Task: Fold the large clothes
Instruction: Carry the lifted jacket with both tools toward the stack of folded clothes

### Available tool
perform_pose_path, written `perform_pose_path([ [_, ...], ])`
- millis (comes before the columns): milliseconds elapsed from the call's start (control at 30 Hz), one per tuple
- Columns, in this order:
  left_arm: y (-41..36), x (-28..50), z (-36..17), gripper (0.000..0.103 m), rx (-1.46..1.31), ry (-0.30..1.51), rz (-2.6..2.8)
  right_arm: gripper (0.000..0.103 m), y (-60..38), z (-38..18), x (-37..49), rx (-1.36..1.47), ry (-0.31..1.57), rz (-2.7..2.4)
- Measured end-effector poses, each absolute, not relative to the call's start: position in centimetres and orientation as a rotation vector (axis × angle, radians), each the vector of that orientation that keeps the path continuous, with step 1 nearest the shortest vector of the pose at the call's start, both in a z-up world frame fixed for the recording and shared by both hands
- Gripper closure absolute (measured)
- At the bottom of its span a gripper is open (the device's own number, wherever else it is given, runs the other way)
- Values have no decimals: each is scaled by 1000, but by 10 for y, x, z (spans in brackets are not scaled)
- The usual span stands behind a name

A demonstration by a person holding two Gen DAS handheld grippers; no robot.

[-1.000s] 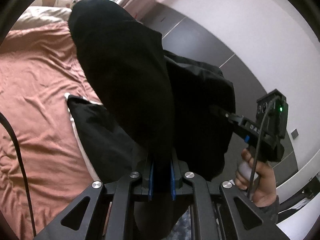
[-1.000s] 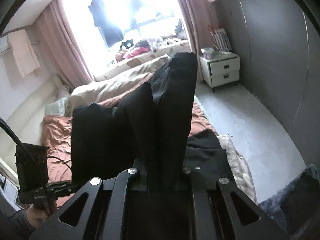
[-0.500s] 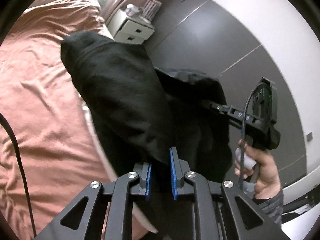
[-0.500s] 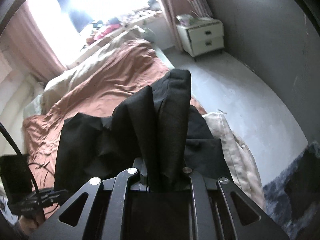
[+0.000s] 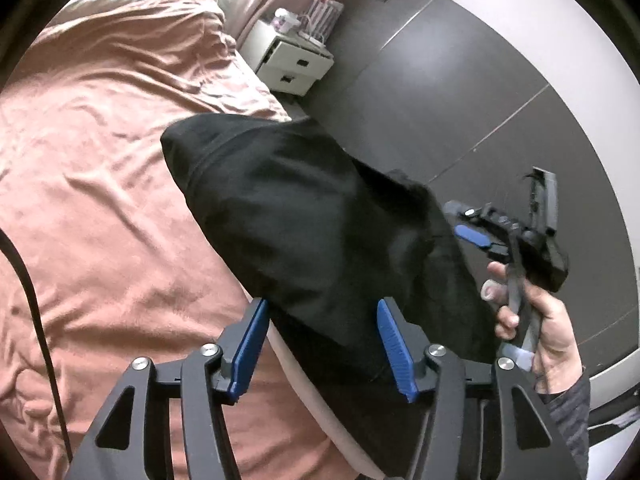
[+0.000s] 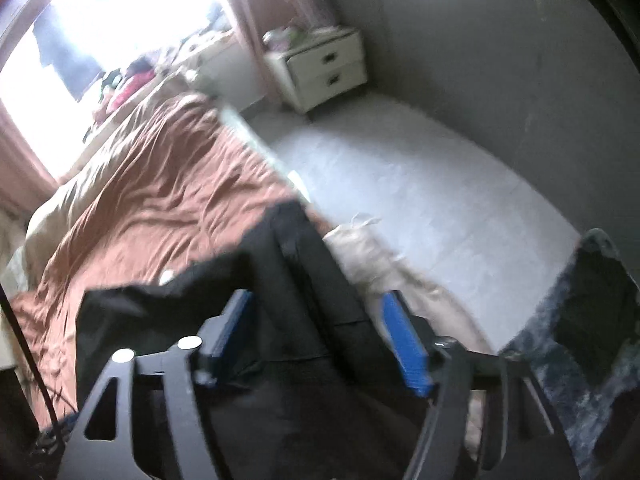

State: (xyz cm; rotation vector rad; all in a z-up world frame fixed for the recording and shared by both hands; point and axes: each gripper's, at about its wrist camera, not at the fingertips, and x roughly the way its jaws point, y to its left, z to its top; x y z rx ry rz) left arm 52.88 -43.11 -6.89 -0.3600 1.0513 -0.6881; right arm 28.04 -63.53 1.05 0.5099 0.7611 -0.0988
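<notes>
Half a second ago both my jaws were clamped on the one black garment [image 5: 320, 232]; now my left gripper [image 5: 320, 344] and right gripper [image 6: 320, 332] gape, released. The garment drops at twelve o'clock onto the one rust-brown bedspread [image 5: 100, 200], so this fold looks laid.

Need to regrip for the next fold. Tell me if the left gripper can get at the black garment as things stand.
Probably yes: the left gripper is open, and the black garment lies between its fingers with nothing over it.
</notes>
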Motion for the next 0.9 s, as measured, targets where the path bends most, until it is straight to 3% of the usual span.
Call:
perform_pose_path([
  [233,-430,528,-68,46,-368,1037,-729,33,-637,42,177,502,714,-137],
  [467,-429,531,-72,46,-353,1046,-745,33,-647,20,81,544,706,-176],
  [867,-414,520,-70,46,-323,981,-748,34,-668,-24,51,830,685,-125],
  [900,-412,521,-72,46,-323,982,-742,39,-670,-24,52,831,677,-126],
])
